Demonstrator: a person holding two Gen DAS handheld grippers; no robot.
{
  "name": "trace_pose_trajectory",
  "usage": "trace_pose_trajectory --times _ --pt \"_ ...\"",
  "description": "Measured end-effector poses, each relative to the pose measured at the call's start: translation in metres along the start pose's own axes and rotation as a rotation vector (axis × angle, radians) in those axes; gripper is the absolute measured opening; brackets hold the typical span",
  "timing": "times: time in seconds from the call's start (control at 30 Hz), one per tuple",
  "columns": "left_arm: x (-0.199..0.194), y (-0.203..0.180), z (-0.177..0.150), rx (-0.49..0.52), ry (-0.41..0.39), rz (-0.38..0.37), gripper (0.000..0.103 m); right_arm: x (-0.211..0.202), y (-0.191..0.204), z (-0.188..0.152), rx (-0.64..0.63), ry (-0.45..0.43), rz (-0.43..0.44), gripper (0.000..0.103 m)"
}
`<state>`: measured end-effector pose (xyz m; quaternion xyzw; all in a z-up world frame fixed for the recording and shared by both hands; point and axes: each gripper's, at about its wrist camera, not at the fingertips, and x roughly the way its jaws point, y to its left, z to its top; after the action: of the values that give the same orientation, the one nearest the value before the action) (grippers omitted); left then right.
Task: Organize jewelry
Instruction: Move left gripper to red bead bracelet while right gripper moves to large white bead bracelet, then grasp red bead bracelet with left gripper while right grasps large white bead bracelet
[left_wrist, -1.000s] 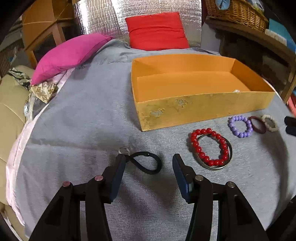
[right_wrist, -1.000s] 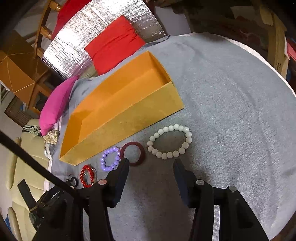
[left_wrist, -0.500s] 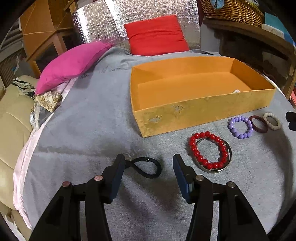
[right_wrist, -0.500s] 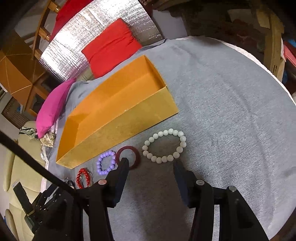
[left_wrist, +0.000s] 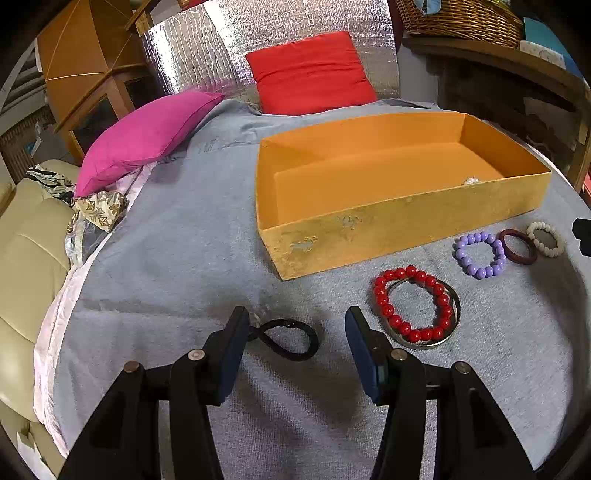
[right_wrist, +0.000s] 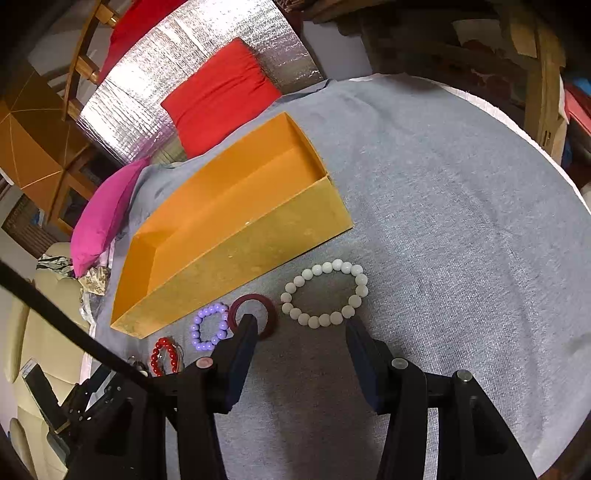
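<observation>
You'd brought both grippers lower & closer over the last sec: the black hair tie (left_wrist: 286, 338) sat farther ahead of the left gripper (left_wrist: 295, 332) earlier, now it lay right btwn the fingers, left end tucked against the left finger (left_wrist: 232, 343). Jaws wide, nothing held. Right gripper (right_wrist: 301, 334) also wide & empty, w/ the white bead bracelet (right_wrist: 325, 293) just ahead, dark red ring (right_wrist: 253, 308) at its left finger. Looks like two pickups lined up, none started. Orange box (left_wrist: 388, 229) lay beyond, nearly empty; one small pale item inside, can't ID. Hair tie's long axis ran left-right across the jaws, loop end toward the right. Red bead bracelet (left_wrist: 413, 302) & purple bracelet (left_wrist: 480, 254) lay on the grey cloth (left_wrist: 166, 258).
</observation>
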<state>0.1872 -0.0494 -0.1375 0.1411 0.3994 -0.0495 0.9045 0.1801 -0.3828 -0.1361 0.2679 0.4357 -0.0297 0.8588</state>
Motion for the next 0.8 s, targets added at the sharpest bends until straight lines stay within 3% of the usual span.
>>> trace_pose_trajectory --times 0.4,0.5,0.63,0.8 --pt "0.007 -0.004 0.005 0.001 0.015 -0.025 0.055 -0.004 -0.016 0.003 0.01 -0.003 -0.027 0.053" --pt "0.015 0.001 0.01 -0.033 0.046 -0.103 0.055 -0.001 -0.021 0.005 0.01 0.002 -0.047 0.053" --pt "0.03 0.015 0.02 -0.101 0.087 -0.27 0.055 0.005 -0.031 0.012 0.022 0.017 -0.078 0.053" --pt "0.046 0.023 0.025 -0.161 0.124 -0.356 0.055 0.004 -0.039 0.018 0.039 0.016 -0.077 0.053"
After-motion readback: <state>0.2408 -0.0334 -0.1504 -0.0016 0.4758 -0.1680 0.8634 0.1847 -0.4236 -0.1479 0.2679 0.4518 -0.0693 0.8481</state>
